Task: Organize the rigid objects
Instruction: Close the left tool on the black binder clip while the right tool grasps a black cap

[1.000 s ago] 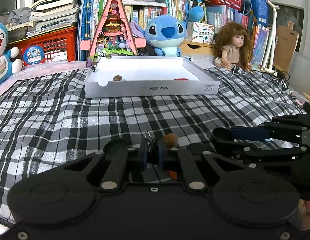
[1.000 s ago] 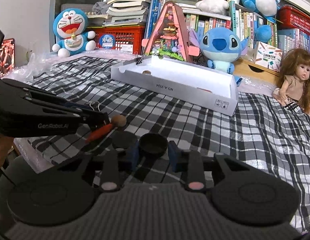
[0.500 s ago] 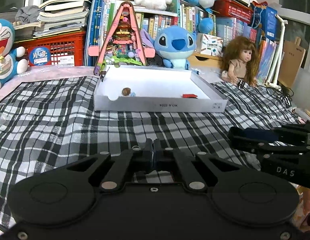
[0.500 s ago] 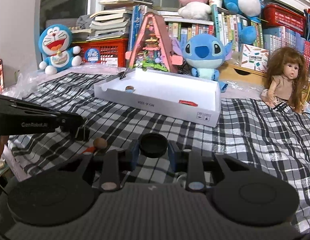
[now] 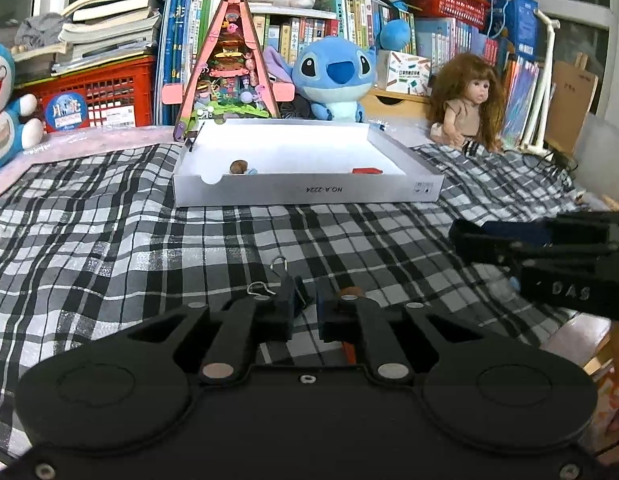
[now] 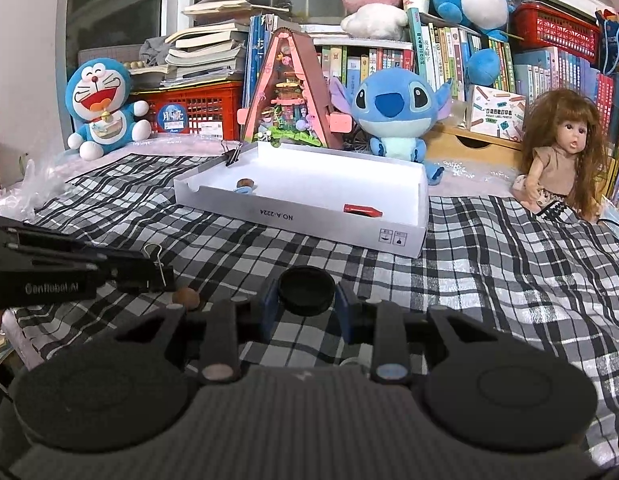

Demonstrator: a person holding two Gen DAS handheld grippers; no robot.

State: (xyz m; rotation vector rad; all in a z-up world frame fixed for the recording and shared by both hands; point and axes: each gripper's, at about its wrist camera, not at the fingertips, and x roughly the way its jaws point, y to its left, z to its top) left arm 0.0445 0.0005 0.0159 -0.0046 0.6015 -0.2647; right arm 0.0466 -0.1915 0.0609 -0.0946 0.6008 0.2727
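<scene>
Black steel and wire make up the binder clip (image 5: 295, 300) pinched in the left claw (image 5: 308, 310), whose jaws are drawn together on the clip's body while the wire handles stick up toward eleven o'clock. The right claw (image 6: 305, 307) is clamped on a round black cap (image 6: 306, 290), one pad on each side of its rim. Both hang over the checked cloth (image 5: 109, 248), and the white box (image 5: 309, 191) lies at twelve o'clock, well apart from either claw, with a small brown-and-blue piece (image 5: 240, 167) and a red piece (image 5: 366, 170) already inside.

The cap is probably the weaker hold. Its rim is curved and smooth, so a tilt or jolt on the way to the box could let it squirt out and roll across the cloth. The clip is gripped on a narrow body and could swivel between the pads; its loose handles could also catch the box's near wall if carried low.

The claws sit near each other, the right at three o'clock of the left, so moving both at once risks a knock. An orange stick with a brown head (image 6: 186, 298) lies just below the left claw and could be nudged aside.
</scene>
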